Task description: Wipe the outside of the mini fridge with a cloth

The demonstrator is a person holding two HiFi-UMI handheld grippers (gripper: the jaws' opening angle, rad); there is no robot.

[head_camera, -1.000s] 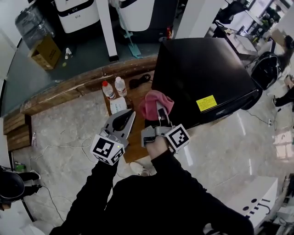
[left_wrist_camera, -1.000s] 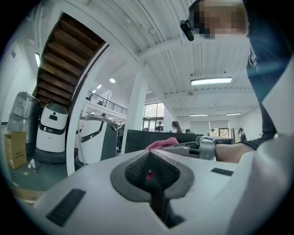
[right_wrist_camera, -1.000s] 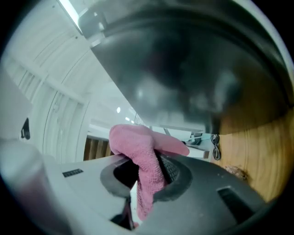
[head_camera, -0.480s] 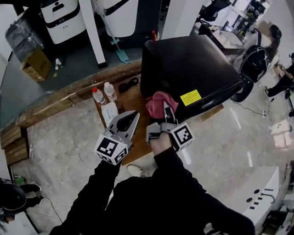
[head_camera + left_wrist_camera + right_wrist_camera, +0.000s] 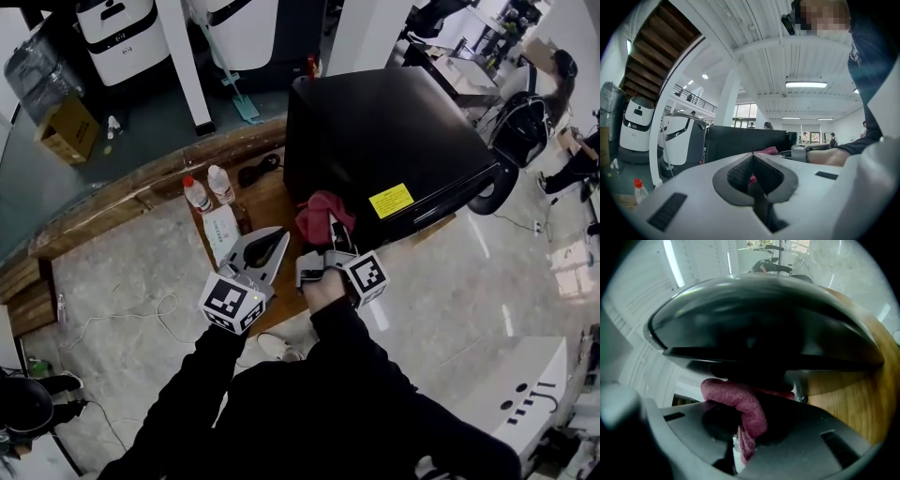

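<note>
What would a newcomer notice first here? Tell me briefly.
The big black mini fridge fills the upper middle of the head view, standing on a wooden platform. Next comes the red cloth, clamped in the right gripper at the fridge's near left corner. The left gripper hangs shut and empty just to its left, near two red-capped bottles.

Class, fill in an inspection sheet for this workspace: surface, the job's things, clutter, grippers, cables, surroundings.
Surface: wooden board on a marble floor, with the fridge on it.
Job's things: black mini fridge; red cloth at its near left corner.
Clutter: two bottles and a paper sheet on the board.
Grippers: right gripper, jaws shut on the cloth; left gripper, jaws together, empty.
Cables: black coil on the board; white cable on the floor.
Surroundings: white machines, cardboard box.
</note>
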